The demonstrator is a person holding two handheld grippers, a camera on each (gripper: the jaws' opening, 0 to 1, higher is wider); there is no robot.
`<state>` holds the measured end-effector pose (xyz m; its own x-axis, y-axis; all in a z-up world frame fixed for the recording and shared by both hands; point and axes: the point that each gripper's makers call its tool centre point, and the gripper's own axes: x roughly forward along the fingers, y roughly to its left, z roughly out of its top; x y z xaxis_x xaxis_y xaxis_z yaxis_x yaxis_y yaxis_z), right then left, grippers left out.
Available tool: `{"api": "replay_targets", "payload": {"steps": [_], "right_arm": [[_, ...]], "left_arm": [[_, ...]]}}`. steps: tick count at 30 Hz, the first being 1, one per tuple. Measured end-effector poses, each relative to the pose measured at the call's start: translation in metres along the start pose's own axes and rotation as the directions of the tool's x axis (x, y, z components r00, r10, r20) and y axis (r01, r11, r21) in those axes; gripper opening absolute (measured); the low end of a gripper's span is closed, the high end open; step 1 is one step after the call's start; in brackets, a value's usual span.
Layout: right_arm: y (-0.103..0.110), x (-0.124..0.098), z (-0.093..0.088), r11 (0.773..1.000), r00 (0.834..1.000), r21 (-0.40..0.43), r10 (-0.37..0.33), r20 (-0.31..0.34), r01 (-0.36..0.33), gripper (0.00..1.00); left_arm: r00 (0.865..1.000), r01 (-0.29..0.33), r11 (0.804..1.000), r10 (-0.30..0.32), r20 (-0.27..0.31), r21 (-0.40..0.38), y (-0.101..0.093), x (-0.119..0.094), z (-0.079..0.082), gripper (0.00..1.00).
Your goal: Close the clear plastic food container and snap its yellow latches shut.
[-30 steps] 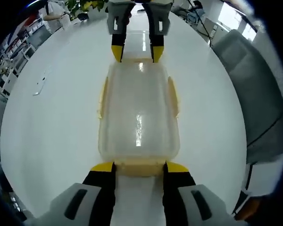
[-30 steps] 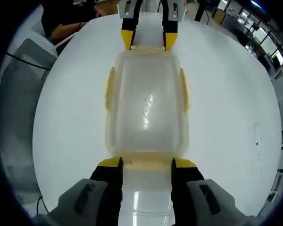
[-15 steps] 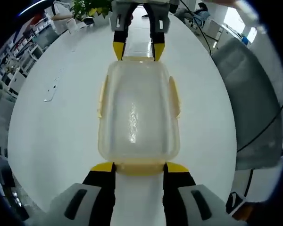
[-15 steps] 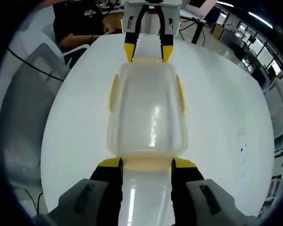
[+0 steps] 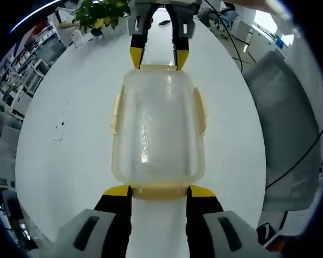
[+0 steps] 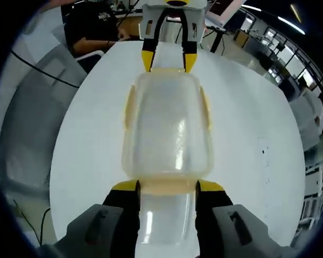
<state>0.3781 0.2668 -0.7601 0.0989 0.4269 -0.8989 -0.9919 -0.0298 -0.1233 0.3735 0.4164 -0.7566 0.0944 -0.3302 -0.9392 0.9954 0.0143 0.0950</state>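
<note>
A clear plastic food container with its lid on is held lengthwise between both grippers, above a white table. My left gripper is shut on the near end's yellow latch, and it appears at the far end in the right gripper view. My right gripper is shut on the opposite end latch and shows at the top of the left gripper view. Yellow side latches stand out a little from the long walls, as also seen on the container in the right gripper view.
A grey chair stands beside the table. A person in a black shirt sits at the far edge. A potted plant stands at the table's far end. A small flat object lies on the tabletop.
Both cameras have drawn back from the table, which now looks smaller and farther. The container has kept its place between both pairs of jaws, so it rose with them.
</note>
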Motion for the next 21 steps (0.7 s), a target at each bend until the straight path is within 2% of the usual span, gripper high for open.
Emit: {"api": "replay_targets", "payload": {"steps": [14,21], "right_arm": [[0.008,-0.034,-0.079,0.998,1.000,0.058,-0.025,-0.013,0.025,0.36],[0.010,-0.041,-0.112,0.997,0.999,0.078,-0.018,-0.036,0.021,0.36]], "left_arm": [[0.999,0.029,0.998,-0.030,0.014,0.057,0.009,0.034,0.077,0.34],[0.999,0.046,0.997,-0.047,0.021,0.065,0.010,0.052,0.105,0.34]]}}
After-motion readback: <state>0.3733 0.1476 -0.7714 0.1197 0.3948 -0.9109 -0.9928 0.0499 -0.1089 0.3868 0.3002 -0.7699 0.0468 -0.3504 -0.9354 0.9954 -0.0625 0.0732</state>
